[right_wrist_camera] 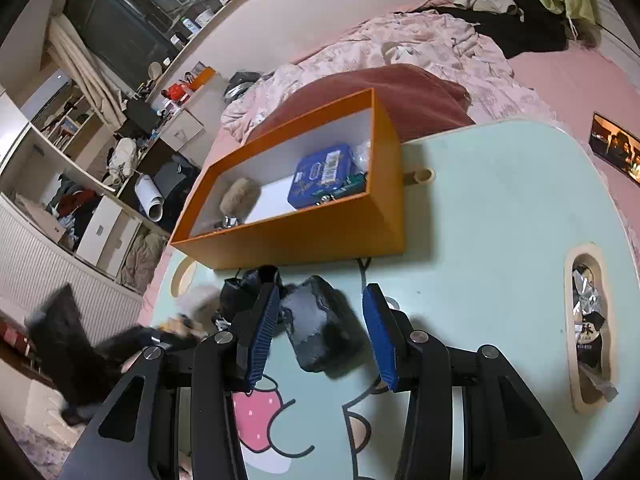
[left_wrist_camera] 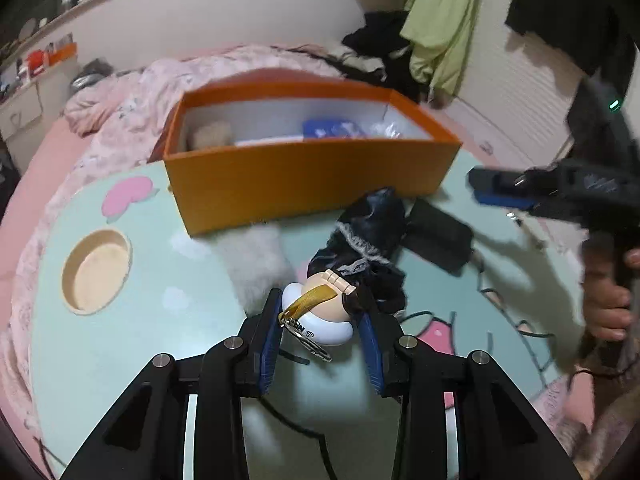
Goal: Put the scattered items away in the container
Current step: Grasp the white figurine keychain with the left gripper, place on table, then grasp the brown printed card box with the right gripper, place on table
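An orange box (left_wrist_camera: pixel 304 184) stands on the mint-green table (left_wrist_camera: pixel 160 344); in the right wrist view the box (right_wrist_camera: pixel 304 236) holds a blue tin (right_wrist_camera: pixel 322 176) and a beige furry item (right_wrist_camera: pixel 238 196). My left gripper (left_wrist_camera: pixel 320 308) is around a small doll (left_wrist_camera: pixel 336 312) with a white cap, a yellow strap and a black lace dress; its jaws stand at the doll's sides. My right gripper (right_wrist_camera: pixel 320 300) is open, its jaws on either side of a black pouch (right_wrist_camera: pixel 320 328) on the table. The right gripper also shows in the left wrist view (left_wrist_camera: pixel 504 188).
A white fluffy item (left_wrist_camera: pixel 256 264) lies in front of the box. A round recess (left_wrist_camera: pixel 98 272) is in the table at left and an oblong recess (right_wrist_camera: pixel 590 332) with packets at right. A pink bed with clothes lies behind the table. A black cable runs across the table.
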Demonstrator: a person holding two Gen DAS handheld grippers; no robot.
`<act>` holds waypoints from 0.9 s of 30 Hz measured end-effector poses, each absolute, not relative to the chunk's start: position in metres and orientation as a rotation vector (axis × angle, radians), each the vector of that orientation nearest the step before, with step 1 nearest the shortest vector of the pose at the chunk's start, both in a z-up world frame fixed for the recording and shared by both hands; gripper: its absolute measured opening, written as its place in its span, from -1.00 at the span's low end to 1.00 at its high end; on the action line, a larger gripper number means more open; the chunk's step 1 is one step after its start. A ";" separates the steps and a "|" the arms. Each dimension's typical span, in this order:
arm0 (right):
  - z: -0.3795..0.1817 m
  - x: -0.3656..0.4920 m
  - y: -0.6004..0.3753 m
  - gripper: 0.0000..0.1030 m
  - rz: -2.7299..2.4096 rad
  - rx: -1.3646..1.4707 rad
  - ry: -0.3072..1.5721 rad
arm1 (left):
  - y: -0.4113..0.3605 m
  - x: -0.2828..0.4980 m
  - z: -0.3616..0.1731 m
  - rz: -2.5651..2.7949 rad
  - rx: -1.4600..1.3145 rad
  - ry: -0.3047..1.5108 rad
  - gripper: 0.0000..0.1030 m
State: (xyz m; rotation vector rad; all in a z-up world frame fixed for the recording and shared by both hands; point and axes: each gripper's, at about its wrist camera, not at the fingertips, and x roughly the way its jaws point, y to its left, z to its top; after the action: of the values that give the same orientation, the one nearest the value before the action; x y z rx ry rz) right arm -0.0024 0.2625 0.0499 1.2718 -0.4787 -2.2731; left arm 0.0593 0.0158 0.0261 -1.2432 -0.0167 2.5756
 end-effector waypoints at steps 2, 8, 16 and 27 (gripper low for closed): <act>0.054 -0.002 0.260 -0.13 -2.276 1.265 -0.464 | 0.016 0.061 0.026 2.593 -1.238 -0.004 -0.18; 0.067 -0.005 0.250 -0.13 -2.238 1.233 -0.447 | 0.002 0.081 0.050 2.650 -1.076 -0.044 0.41; 0.090 -0.054 0.213 0.30 -2.018 1.261 -0.514 | -0.051 0.086 0.052 2.804 -1.159 -0.151 0.78; 0.039 -0.120 0.104 0.31 -1.717 1.668 -0.340 | -0.042 0.084 0.014 2.788 -1.320 0.121 0.78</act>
State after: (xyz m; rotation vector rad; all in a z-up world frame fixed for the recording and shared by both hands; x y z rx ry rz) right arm -0.1197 0.1037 0.0391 1.6685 -0.3404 -1.7165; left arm 0.0840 -0.0416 0.0138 -1.3196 0.1214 2.7883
